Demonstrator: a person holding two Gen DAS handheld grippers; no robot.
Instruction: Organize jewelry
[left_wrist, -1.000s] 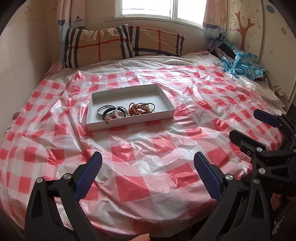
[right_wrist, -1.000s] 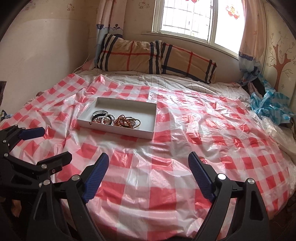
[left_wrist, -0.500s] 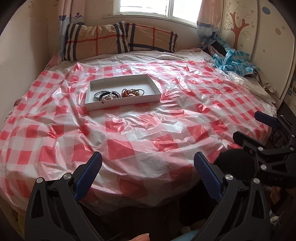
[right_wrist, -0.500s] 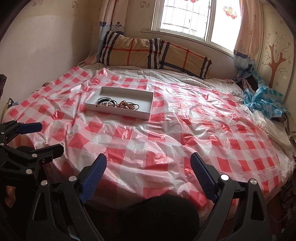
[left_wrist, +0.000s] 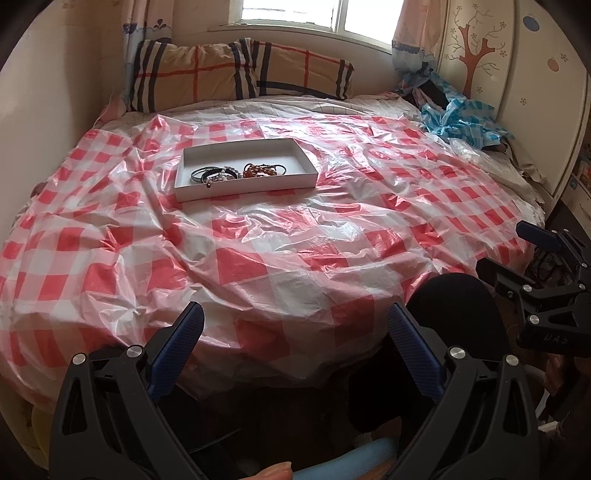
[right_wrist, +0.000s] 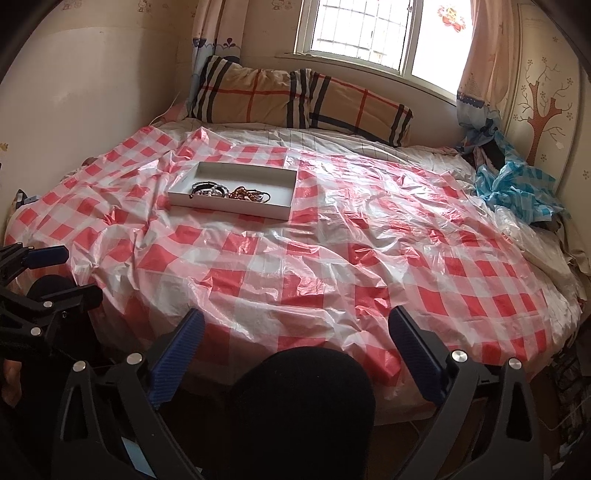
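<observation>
A shallow white box (left_wrist: 192, 162) (right_wrist: 291, 192) lies far off on the bed's red-and-white checked plastic sheet (left_wrist: 258, 258) (right_wrist: 295, 258). In its front part lie dark bangles (left_wrist: 207, 172) (right_wrist: 205, 184), a pearl bracelet (left_wrist: 221, 178) (right_wrist: 208, 192) and an amber bead bracelet (left_wrist: 258, 170) (right_wrist: 242, 192). My left gripper (left_wrist: 295, 325) hangs open over the bed's near edge, nothing between its blue pads. My right gripper (right_wrist: 295, 326) is also wide, its jaws still opening, empty. Each gripper shows at the other view's side: the right gripper (left_wrist: 517, 251), the left gripper (right_wrist: 74, 273).
Two plaid pillows (left_wrist: 236, 74) (right_wrist: 299, 99) lie under the window. A crumpled blue checked sheet (left_wrist: 458, 118) (right_wrist: 513, 184) sits at the bed's right by a cabinet with a tree decal (left_wrist: 476, 51). The person's dark-clad knee (right_wrist: 303, 398) (left_wrist: 454, 306) is below the grippers.
Both grippers have drawn back from the bed; the box now looks farther away and the bed's near edge and the knee have come into view. The right jaws stand slightly wider.
</observation>
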